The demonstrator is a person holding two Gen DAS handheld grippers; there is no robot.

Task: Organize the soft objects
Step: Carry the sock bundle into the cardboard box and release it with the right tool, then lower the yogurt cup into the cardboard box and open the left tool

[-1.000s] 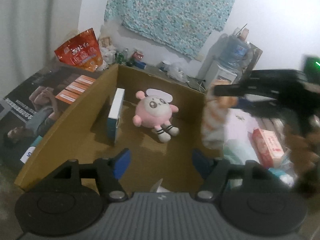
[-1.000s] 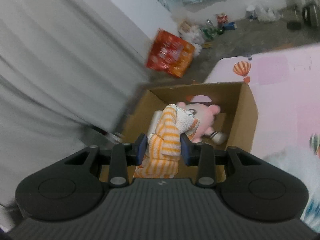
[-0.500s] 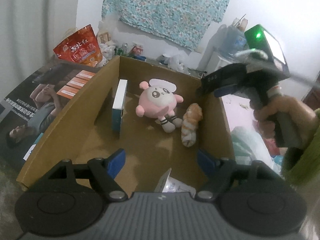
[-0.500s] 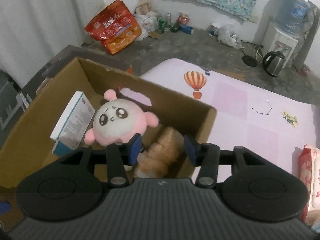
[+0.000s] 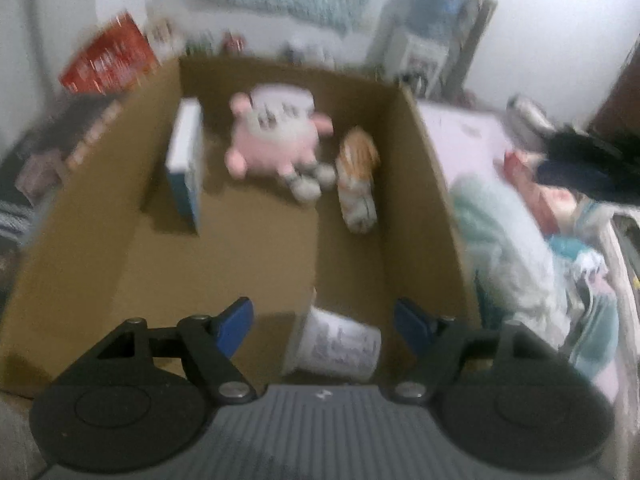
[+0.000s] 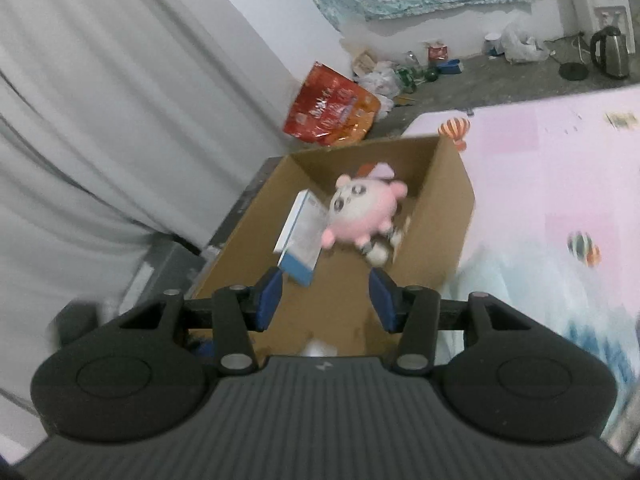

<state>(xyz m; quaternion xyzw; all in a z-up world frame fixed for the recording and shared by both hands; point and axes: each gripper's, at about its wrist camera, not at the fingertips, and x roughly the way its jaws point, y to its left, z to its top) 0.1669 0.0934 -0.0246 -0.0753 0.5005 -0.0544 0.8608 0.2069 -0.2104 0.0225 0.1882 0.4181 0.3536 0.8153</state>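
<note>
An open cardboard box (image 5: 420, 184) holds a pink round plush (image 5: 276, 140). An orange-striped plush (image 5: 356, 176) lies beside it against the right wall. A blue-and-white carton (image 5: 186, 160) stands on edge at the left. My left gripper (image 5: 324, 320) hangs open over the box's near end, with a white printed packet (image 5: 332, 344) just below its fingers. My right gripper (image 6: 326, 294) is open and empty, back from the box (image 6: 440, 208), facing the pink plush (image 6: 362, 210) and the carton (image 6: 300, 236). In that view the box wall hides the striped plush.
A pink play mat (image 6: 560, 160) lies right of the box, with a pale blue cloth (image 5: 512, 240) heaped on it. A red snack bag (image 6: 332, 108) and litter sit by the far wall, a kettle (image 6: 608, 52) further right. A grey curtain (image 6: 100, 120) hangs at the left.
My right gripper opened and let go of the striped plush, which now lies in the box beside the pink plush, then drew back. My left gripper sank and tipped down toward the box.
</note>
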